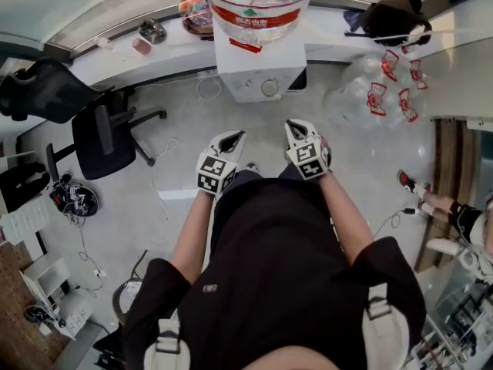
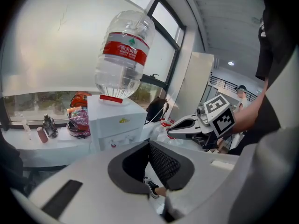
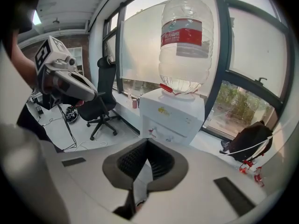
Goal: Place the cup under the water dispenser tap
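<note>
Grippers: the left gripper and right gripper are both clenched with nothing between the pads. They are held side by side above the floor, pointing at the water dispenser and well apart from it. The dispenser's bottle stands upturned on top, and two taps show on the front face.

Cup: none can be identified with certainty. A round rim shows at the dispenser's front in the head view and may be a cup standing below the taps. Both gripper views hide that spot behind their own bodies. A small reddish container stands on the counter to the left, too small to tell whether it is a cup.

Assessment: empty grippers facing the dispenser fit either a cup awaiting collection or one already set down. Whichever applies, a sound placement needs the cup upright, with its mouth centred directly beneath one tap. Its base should sit flat and clear of the tap itself, and the grip should be released only once it stands steady.
</note>
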